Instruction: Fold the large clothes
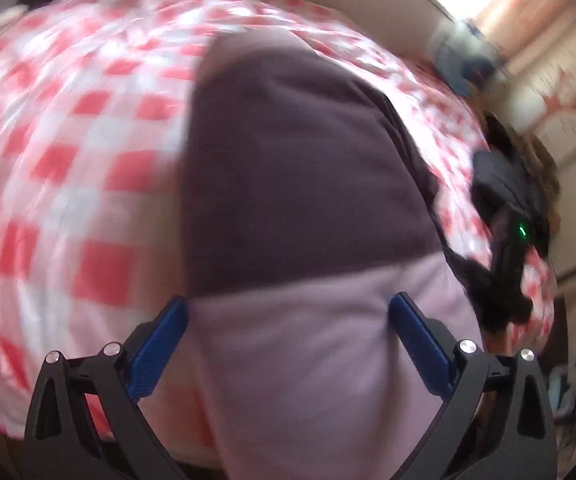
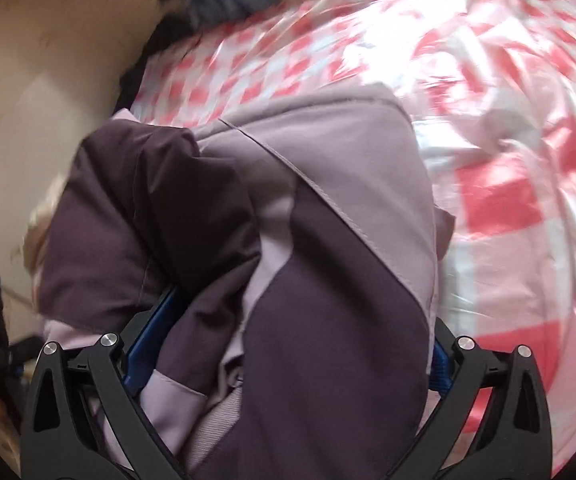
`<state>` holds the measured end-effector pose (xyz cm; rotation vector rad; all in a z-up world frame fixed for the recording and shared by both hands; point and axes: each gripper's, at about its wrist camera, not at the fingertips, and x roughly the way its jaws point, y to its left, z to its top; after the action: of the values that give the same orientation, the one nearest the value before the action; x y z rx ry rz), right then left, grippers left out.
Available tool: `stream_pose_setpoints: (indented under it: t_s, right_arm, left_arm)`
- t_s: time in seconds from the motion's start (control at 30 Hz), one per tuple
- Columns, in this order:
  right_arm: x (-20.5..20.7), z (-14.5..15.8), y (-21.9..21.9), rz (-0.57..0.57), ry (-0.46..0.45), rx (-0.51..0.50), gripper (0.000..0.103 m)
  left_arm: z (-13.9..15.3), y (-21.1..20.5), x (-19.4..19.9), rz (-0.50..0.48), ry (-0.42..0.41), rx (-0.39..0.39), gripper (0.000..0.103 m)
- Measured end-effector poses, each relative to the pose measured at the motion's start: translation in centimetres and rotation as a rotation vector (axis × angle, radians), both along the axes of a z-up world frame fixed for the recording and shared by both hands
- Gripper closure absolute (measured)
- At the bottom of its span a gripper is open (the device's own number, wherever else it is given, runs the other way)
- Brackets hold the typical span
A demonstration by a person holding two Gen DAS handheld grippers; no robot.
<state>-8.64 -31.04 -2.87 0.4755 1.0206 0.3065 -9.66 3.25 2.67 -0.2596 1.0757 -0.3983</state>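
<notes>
Garment [image 2: 327, 280] bunched in right tool [image 2: 288, 320]; left tool [image 1: 288, 312] open.

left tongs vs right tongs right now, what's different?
Left tongs stand wide open with bare blue pads above the flat purple garment; right tongs have bunched garment folds draped over and between them, pads mostly hidden. Whether the right pads press the cloth, I cannot tell. Both point down over the red-checked cover.

Probably a bedroom: checked bedspread [image 1: 68, 128], papered wall [image 1: 559, 112].

Both wrist views look steeply down, close, sharing the purple garment [image 1: 295, 184] [image 2: 327, 280]
</notes>
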Motion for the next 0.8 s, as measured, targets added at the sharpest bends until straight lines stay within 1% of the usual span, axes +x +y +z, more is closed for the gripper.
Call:
stream_pose_setpoints:
  t_s: [0.03,0.07,0.1,0.13,0.17,0.2,0.23,0.27,0.3,0.33,0.37,0.4,0.43,0.47,0.5,0.53,0.57,0.6,0.63,0.7,0.73,0.8]
  right_arm:
    - [0.2,0.4,0.3,0.017,-0.002,-0.042,0.006]
    - [0.4,0.7,0.3,0.020,0.005,-0.080,0.006]
    - [0.6,0.7,-0.1,0.024,0.028,-0.081,0.006]
    - [0.7,0.7,-0.4,0.031,0.055,-0.075,0.006]
    - [0.9,1.2,-1.1,0.032,0.080,-0.069,0.006]
    - [0.8,2.0,-1.7,0.018,0.084,-0.074,0.006]
    - [0.6,3.2,-2.2,-0.003,0.072,-0.080,0.006]
    - [0.3,4.7,-2.7,-0.036,0.039,-0.087,0.006]
    - [0.1,6.2,-3.1,-0.061,-0.011,-0.074,0.006]
    - [0.0,7.5,-3.1,-0.071,-0.070,-0.063,0.006]
    - [0.1,9.0,-2.7,-0.079,-0.132,-0.080,0.006]
    - [0.5,9.7,-2.2,-0.085,-0.167,-0.105,0.006]
    - [1.5,10.0,-1.4,-0.076,-0.185,-0.124,0.006]
    - [2.7,9.5,-0.7,-0.067,-0.176,-0.146,0.006]
    - [4.5,7.2,-0.2,-0.079,-0.126,-0.207,0.006]
    - [5.9,4.3,-0.3,-0.078,-0.071,-0.217,0.006]
    - [7.0,0.1,-1.0,-0.065,0.003,-0.127,0.005]
    - [7.8,-3.2,-2.5,-0.082,0.054,0.027,0.006]
    - [7.6,-3.6,-3.3,-0.104,0.055,0.067,0.006]
    - [7.5,-2.3,-3.0,-0.089,0.068,0.018,0.006]
    - [7.1,-1.5,-3.2,-0.093,0.072,0.007,0.007]
    - [4.2,1.9,-3.8,-0.103,0.005,-0.014,0.007]
  left_arm:
    - [0.8,1.4,0.1,0.072,-0.036,0.012,0.008]
    - [1.7,2.4,0.4,0.125,-0.063,-0.029,0.008]
    - [2.4,2.8,0.6,0.158,-0.084,-0.068,0.008]
    - [3.1,2.4,0.9,0.163,-0.112,-0.082,0.008]
    - [3.6,0.9,1.2,0.120,-0.140,-0.060,0.008]
    - [3.5,-0.4,1.4,0.068,-0.156,-0.027,0.008]
    - [3.2,-2.3,1.7,0.007,-0.156,0.005,0.008]
    - [2.2,-4.9,2.0,-0.075,-0.130,0.033,0.008]
    - [1.5,-6.3,1.9,-0.082,-0.145,0.122,0.007]
    - [0.9,-7.8,1.7,-0.085,-0.190,0.214,0.007]
    - [0.4,-8.8,1.4,-0.103,-0.203,0.232,0.007]
    - [0.4,-9.1,1.1,-0.111,-0.213,0.230,0.007]
    - [0.4,-9.5,0.9,-0.120,-0.228,0.248,0.007]
    - [0.4,-9.8,0.7,-0.129,-0.244,0.270,0.007]
    - [0.5,-10.1,0.1,-0.133,-0.261,0.285,0.007]
    - [0.5,-10.2,0.0,-0.136,-0.271,0.290,0.007]
    - [0.4,-10.5,0.1,-0.142,-0.270,0.285,0.007]
    - [0.4,-10.5,0.1,-0.145,-0.264,0.276,0.007]
    - [0.3,-10.7,0.2,-0.152,-0.258,0.282,0.007]
    - [-0.2,-11.9,-0.1,-0.155,-0.282,0.347,0.007]
    - [-0.5,-12.3,-0.8,-0.156,-0.294,0.363,0.007]
    - [-0.5,-11.8,-1.3,-0.142,-0.311,0.360,0.007]
